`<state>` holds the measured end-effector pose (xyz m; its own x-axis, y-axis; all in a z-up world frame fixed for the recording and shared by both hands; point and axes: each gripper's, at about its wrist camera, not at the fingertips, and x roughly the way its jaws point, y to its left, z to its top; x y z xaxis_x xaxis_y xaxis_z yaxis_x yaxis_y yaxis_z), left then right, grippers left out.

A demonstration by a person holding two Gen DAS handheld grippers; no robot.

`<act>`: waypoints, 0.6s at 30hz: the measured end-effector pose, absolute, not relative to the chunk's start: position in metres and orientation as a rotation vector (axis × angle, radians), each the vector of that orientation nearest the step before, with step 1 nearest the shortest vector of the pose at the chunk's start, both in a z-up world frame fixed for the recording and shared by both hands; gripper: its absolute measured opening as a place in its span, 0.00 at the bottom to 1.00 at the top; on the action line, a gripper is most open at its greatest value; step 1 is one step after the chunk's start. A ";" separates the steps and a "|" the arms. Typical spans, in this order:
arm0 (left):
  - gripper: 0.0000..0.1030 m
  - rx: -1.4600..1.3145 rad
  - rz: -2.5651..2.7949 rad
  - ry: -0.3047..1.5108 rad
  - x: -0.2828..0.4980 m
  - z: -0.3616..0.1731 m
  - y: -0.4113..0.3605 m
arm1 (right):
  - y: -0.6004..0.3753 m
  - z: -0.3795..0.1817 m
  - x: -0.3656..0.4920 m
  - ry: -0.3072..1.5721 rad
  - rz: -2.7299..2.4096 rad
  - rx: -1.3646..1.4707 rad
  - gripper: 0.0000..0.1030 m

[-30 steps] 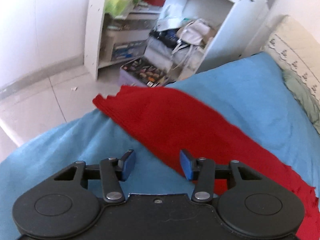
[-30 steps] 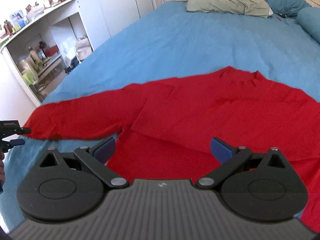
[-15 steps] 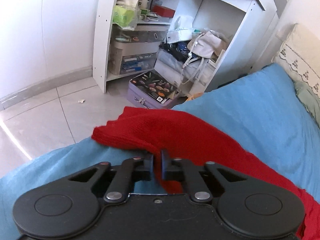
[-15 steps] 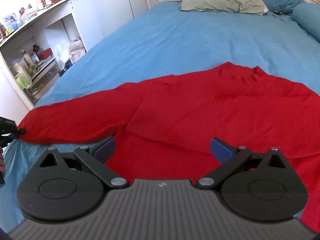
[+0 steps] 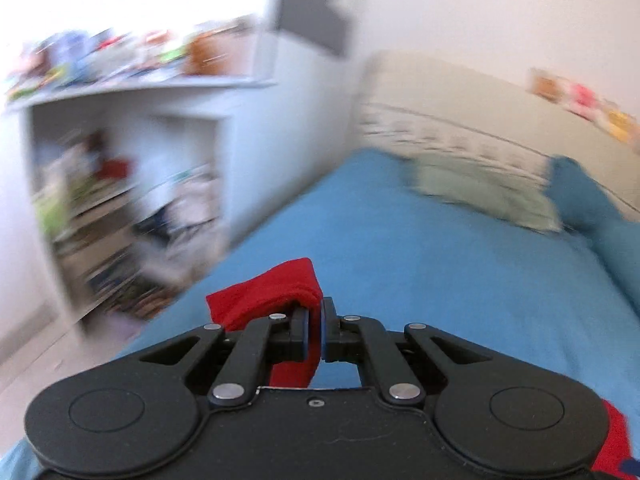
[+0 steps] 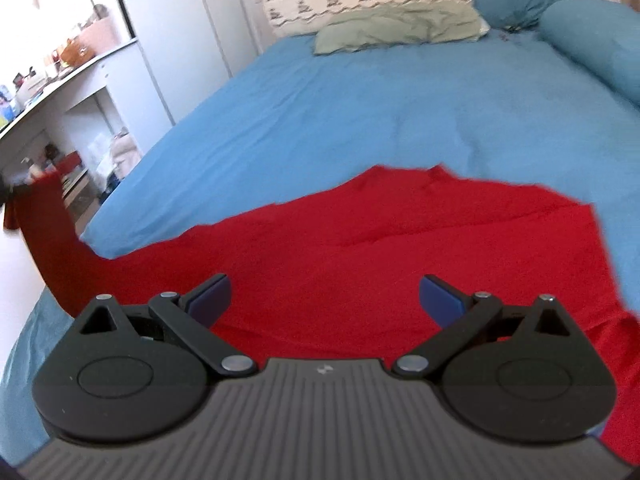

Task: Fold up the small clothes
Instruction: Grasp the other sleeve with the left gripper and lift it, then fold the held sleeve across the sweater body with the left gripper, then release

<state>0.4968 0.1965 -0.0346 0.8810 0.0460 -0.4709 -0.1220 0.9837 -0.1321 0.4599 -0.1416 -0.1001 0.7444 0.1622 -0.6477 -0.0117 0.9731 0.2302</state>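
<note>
**Sleeve lifted off bed**

Since a second ago the sleeve [image 5: 276, 292] had left the sheet: it lay flat near the bed's edge then, and was now raised in the air, cuff pinched. Left gripper [image 5: 315, 334] was clamped on it, red cloth squeezed between the pads and trailing down below them. Its view was streaked with blur, so the gripper was likely mid-swing.

Jumper [image 6: 380, 264] lay spread on the bed [image 6: 360, 112], body flat, its left sleeve pulled up and away at the far left of the right view. Holding the cuff end probably let the whole sleeve be carried across the body in one fold.

Right gripper [image 6: 325, 300] hung over the jumper's near part, jaws wide apart, nothing between them; seemingly waiting to pin or take the hem.

Beyond: pillow [image 6: 400, 26] at the headboard, shelves [image 5: 132, 208] beside the bed.
</note>
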 end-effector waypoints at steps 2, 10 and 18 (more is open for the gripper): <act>0.05 -0.143 0.002 0.484 0.503 -0.029 0.150 | -0.161 -0.091 0.457 0.716 0.078 0.203 1.00; 0.05 -0.119 -0.217 0.625 0.512 -0.069 -0.019 | -0.254 -0.071 0.450 0.708 -0.023 0.160 1.00; 0.05 -0.058 -0.229 0.822 0.510 -0.151 -0.088 | -0.321 -0.098 0.447 0.769 -0.071 0.125 1.00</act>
<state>0.5098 -0.0879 -0.1509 0.6578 -0.2244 -0.7190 0.1797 0.9738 -0.1395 0.4468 -0.3208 -0.0983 0.7168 -0.0187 -0.6971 0.1099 0.9902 0.0865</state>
